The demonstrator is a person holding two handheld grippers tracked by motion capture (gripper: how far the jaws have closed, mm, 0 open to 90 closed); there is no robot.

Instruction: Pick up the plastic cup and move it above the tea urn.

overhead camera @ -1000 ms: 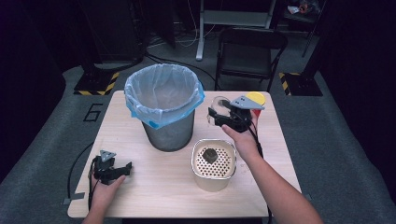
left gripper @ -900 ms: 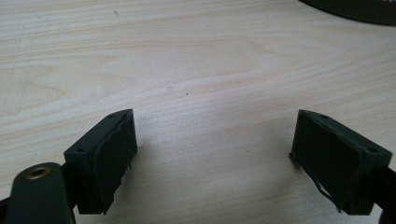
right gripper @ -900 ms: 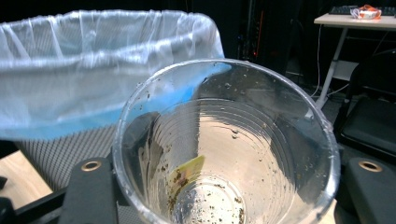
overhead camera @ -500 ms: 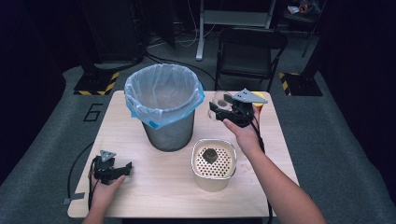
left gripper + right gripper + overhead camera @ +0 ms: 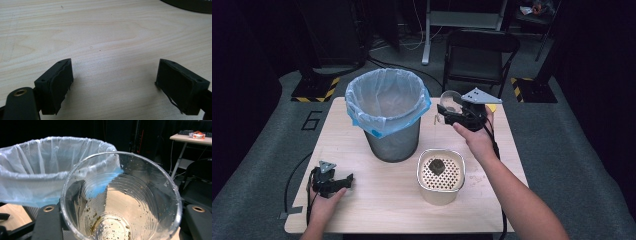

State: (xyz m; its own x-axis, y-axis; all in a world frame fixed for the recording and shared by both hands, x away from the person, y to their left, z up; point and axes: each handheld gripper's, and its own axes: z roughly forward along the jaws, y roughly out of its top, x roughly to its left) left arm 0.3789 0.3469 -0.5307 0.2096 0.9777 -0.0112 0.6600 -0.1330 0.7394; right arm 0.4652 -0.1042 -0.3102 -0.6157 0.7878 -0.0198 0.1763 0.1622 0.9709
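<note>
My right gripper [image 5: 451, 114] is shut on a clear plastic cup [image 5: 450, 105], held in the air just right of the mesh waste bin [image 5: 388, 114] with its white liner. In the right gripper view the cup [image 5: 120, 202] stands upright between the jaws, with dark crumbs stuck to its walls and bottom. A cream perforated strainer box [image 5: 441, 175] with a dark lump on it sits on the table below that hand. My left gripper [image 5: 339, 182] rests low at the table's front left, open, and its jaws [image 5: 113, 87] frame nothing but bare wood.
The light wooden table [image 5: 362, 200] carries the bin and the strainer box. A black folding chair [image 5: 479, 55] stands behind the far edge, and a desk frame is farther back. Hazard-striped floor plates [image 5: 314, 92] lie at the back corners.
The right gripper has lifted the cup higher beside the bin's rim. The left gripper has stayed put.
</note>
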